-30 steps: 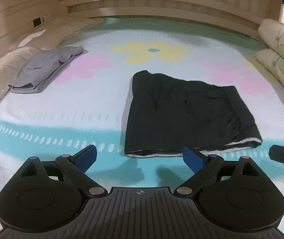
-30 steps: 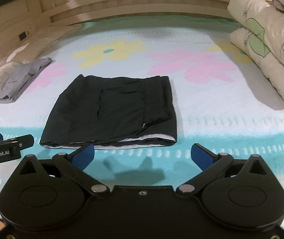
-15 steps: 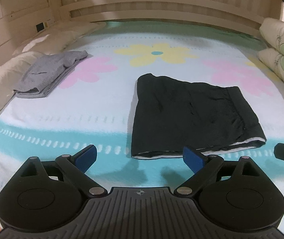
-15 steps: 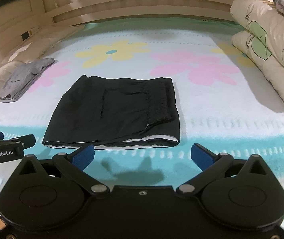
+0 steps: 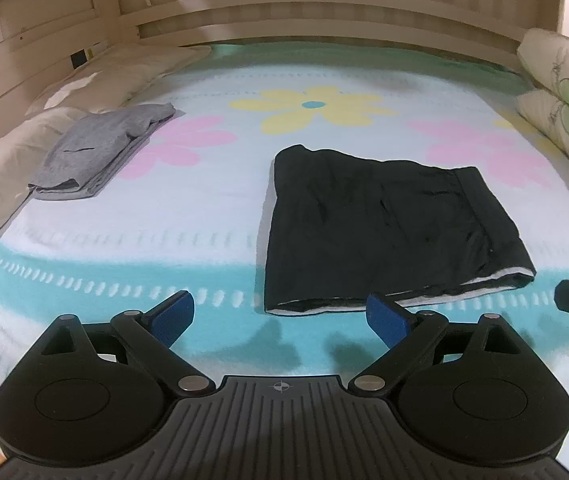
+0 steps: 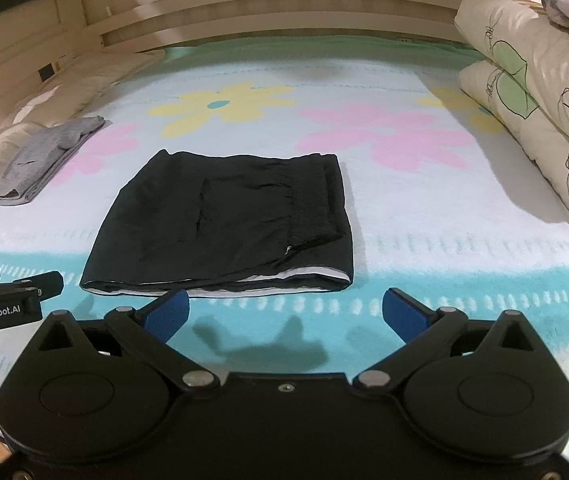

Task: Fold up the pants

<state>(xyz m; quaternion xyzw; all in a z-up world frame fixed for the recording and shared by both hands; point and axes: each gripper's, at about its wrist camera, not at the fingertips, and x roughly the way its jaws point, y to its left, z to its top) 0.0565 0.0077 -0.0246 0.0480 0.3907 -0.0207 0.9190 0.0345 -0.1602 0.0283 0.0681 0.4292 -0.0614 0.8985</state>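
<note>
Both tools hover over the near edge of the flower-print fleece blanket (image 5: 204, 216), empty. Our left gripper (image 5: 280, 316) has its blue pads spread wide with nothing between them; our right gripper (image 6: 284, 312) is likewise wide apart and holding nothing.

Risks from here, as we judge them:
- The black folded pants (image 6: 228, 224) look thin and slippery; a pinch on the near hem could take only the top layer, so the stack would peel open instead of folding as one.
- The blanket is plush. A low approach could catch pile along with cloth and drag the bundle out of square.
- The two tools sit close together at the near edge, the left one's tip showing at the lower left of the right wrist view; both reaching in at once could make them collide.

Appearance: the pants (image 5: 388, 232) lie flat as a roughly rectangular bundle at centre-right of the left wrist view, and centre-left of the right. A white lining shows along the near edge. The gathered waistband runs down the right side. Surface is lightly creased.

A grey folded garment (image 5: 100, 152) lies well apart at upper left.
</note>
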